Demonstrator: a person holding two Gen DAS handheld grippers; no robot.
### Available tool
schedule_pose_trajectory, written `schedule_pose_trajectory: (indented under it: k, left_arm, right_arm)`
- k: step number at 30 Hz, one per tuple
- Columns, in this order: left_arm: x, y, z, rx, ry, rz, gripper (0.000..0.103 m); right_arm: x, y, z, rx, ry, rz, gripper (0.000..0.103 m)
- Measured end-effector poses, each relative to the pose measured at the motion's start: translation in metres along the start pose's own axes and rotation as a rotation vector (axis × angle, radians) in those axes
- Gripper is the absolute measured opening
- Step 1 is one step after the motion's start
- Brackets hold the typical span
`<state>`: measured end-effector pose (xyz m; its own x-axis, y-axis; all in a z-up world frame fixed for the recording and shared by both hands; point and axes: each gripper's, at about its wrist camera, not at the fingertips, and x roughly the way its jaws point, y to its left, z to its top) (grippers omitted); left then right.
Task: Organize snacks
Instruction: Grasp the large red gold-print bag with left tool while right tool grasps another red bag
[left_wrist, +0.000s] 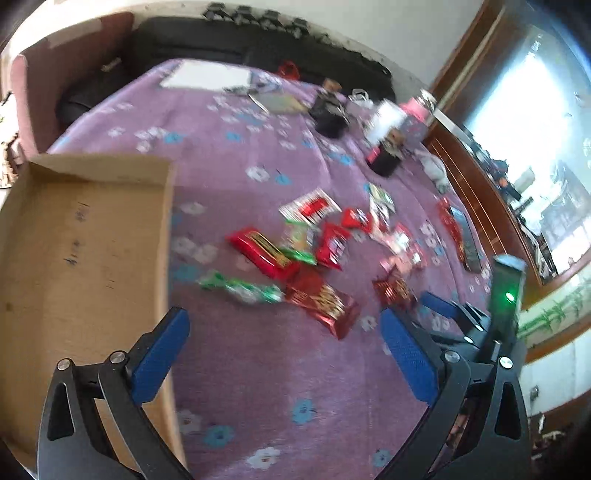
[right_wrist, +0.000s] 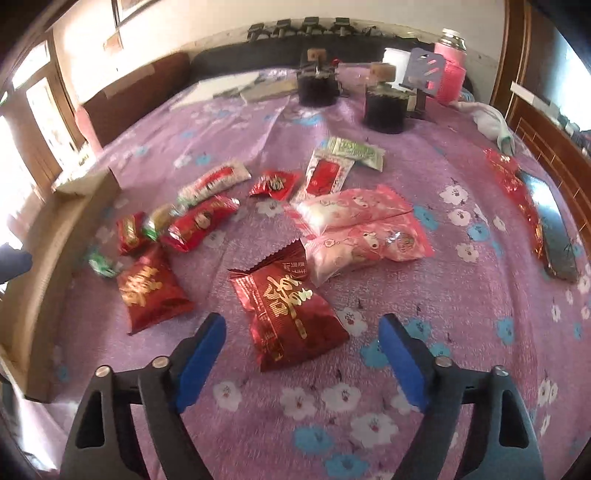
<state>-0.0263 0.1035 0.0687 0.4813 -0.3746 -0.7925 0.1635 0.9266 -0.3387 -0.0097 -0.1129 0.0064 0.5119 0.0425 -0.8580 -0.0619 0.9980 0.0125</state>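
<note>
- Right wrist view: the right gripper (right_wrist: 302, 338) is held wide open, with nothing in it, just above the big red packet (right_wrist: 286, 306).
- The big red packet is seen lying flat on the purple cloth (right_wrist: 461, 332), right in front of the blue fingers (right_wrist: 201, 354).
- Two pink packets (right_wrist: 364, 229) are seen just behind the big red packet, touching each other.
- The cardboard box (left_wrist: 81, 236) is found far to the left of the big red packet, and it looks empty.
- The left gripper (left_wrist: 284, 354) is also held wide open, with nothing in it.
- The big red packet is judged to be light, puffy and shiny, so it could be slippery.
- It is best pinched across its middle, and it should be squeezed softly so the snack inside is not crushed.
</note>
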Motion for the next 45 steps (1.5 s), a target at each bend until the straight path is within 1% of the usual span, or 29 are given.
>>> schedule_pose_trajectory:
  k: [1,3,4,6,8,11,13,17,20,21,22,23,24,25,27,28,30,32,33,35,37,39,41,42,45]
  left_arm:
    - [0.006,-0.005,-0.001,0.007,0.017,-0.015,0.103]
    - [0.015,-0.015,-0.002,0.024,0.038,-0.026,0.103]
    - [0.021,-0.020,-0.002,0.034,0.046,-0.026,0.103]
    - [0.030,-0.030,-0.001,0.057,0.058,-0.030,0.101]
    - [0.037,-0.038,-0.001,0.075,0.076,-0.036,0.099]
    - [0.047,-0.049,-0.003,0.121,0.085,-0.010,0.099]
    - [0.052,-0.052,-0.003,0.131,0.088,0.009,0.099]
    - [0.065,-0.053,0.000,0.133,0.087,0.059,0.099]
    - [0.079,-0.057,-0.002,0.165,0.111,0.101,0.099]
    - [0.082,-0.059,-0.005,0.182,0.122,0.105,0.096]
    - [0.083,-0.062,-0.007,0.198,0.129,0.103,0.089]
    - [0.083,-0.064,-0.011,0.213,0.142,0.091,0.067]
    - [0.083,-0.067,-0.014,0.229,0.160,0.078,0.059]
    - [0.079,-0.069,-0.018,0.248,0.162,0.058,0.057]
    - [0.067,-0.073,-0.026,0.280,0.180,-0.030,0.056]
    - [0.060,-0.075,-0.030,0.298,0.173,-0.050,0.056]
    - [0.046,-0.076,-0.033,0.314,0.140,-0.055,0.056]
    - [0.041,-0.075,-0.032,0.292,0.125,-0.060,0.056]
    - [0.043,-0.073,-0.029,0.274,0.127,-0.047,0.056]
    - [0.055,-0.071,-0.025,0.238,0.140,0.002,0.056]
    - [0.070,-0.068,-0.020,0.193,0.159,0.070,0.056]
    - [0.080,-0.069,-0.014,0.166,0.152,0.092,0.056]
    - [0.088,-0.071,-0.011,0.165,0.138,0.119,0.057]
    - [0.091,-0.074,-0.009,0.176,0.129,0.135,0.060]
    - [0.096,-0.080,-0.007,0.205,0.123,0.172,0.061]
  right_arm:
    - [0.001,0.000,0.001,-0.003,-0.008,-0.010,0.074]
    - [-0.002,-0.001,0.000,-0.004,-0.022,-0.008,0.055]
    - [-0.003,-0.002,0.000,-0.001,-0.024,-0.014,0.054]
    - [-0.005,-0.010,-0.002,0.028,-0.020,0.007,0.050]
    - [-0.009,-0.021,-0.005,0.054,-0.009,0.003,0.050]
    - [-0.015,-0.035,-0.014,0.075,-0.008,0.004,0.050]
    - [-0.018,-0.041,-0.018,0.084,-0.013,0.003,0.050]
    - [-0.022,-0.049,-0.024,0.088,-0.043,0.000,0.050]
    - [-0.023,-0.050,-0.027,0.093,-0.069,-0.001,0.051]
    - [-0.024,-0.050,-0.028,0.094,-0.077,0.000,0.052]
    - [-0.024,-0.050,-0.029,0.096,-0.084,0.002,0.052]
    - [-0.024,-0.051,-0.030,0.099,-0.094,0.006,0.052]
    - [-0.025,-0.052,-0.031,0.104,-0.102,0.011,0.052]
    - [-0.025,-0.052,-0.031,0.107,-0.106,0.014,0.052]
    - [-0.025,-0.054,-0.032,0.115,-0.112,0.024,0.052]
    - [-0.025,-0.055,-0.032,0.117,-0.115,0.028,0.052]
    - [-0.025,-0.055,-0.032,0.122,-0.119,0.033,0.052]
    - [-0.025,-0.054,-0.032,0.119,-0.120,0.034,0.053]
    - [-0.025,-0.054,-0.032,0.119,-0.121,0.034,0.053]
    - [-0.025,-0.055,-0.033,0.121,-0.121,0.038,0.053]
    - [-0.025,-0.056,-0.033,0.126,-0.123,0.045,0.053]
    - [-0.025,-0.057,-0.034,0.130,-0.125,0.050,0.053]
    - [-0.025,-0.058,-0.034,0.131,-0.126,0.051,0.053]
    - [-0.025,-0.058,-0.034,0.130,-0.126,0.051,0.053]
    - [-0.025,-0.058,-0.035,0.130,-0.126,0.051,0.053]
